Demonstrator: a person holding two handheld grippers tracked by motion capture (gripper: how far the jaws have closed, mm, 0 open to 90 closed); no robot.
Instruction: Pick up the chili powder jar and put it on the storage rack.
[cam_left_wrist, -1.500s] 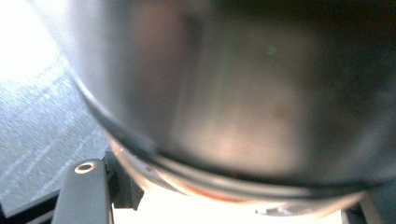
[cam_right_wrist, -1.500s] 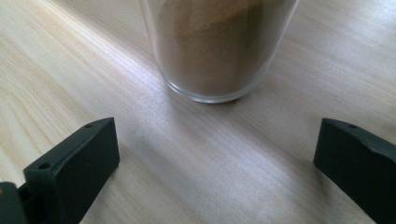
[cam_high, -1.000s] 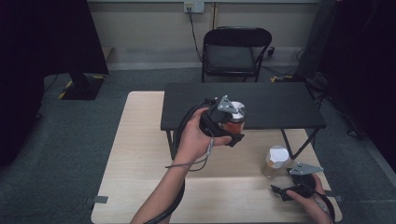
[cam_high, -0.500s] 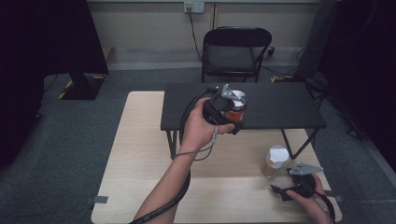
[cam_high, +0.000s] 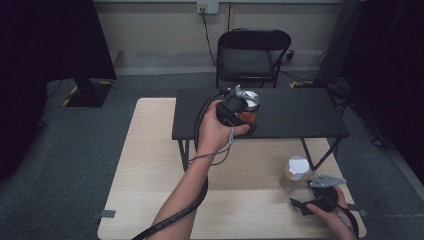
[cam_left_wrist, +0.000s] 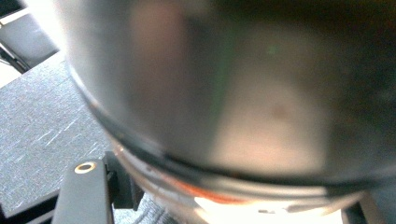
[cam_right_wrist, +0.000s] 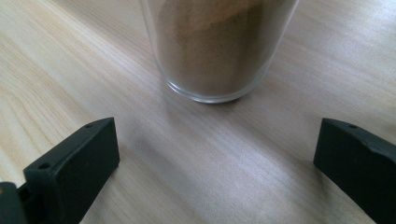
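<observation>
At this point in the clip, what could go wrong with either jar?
1. The left gripper holds the metal-lidded glass jar with reddish contents over the front edge of the raised black shelf; released there, it could tip off onto the light wooden table.
2. The open right gripper sits just short of the clear glass of brown powder; a careless push forward might knock it over.
</observation>
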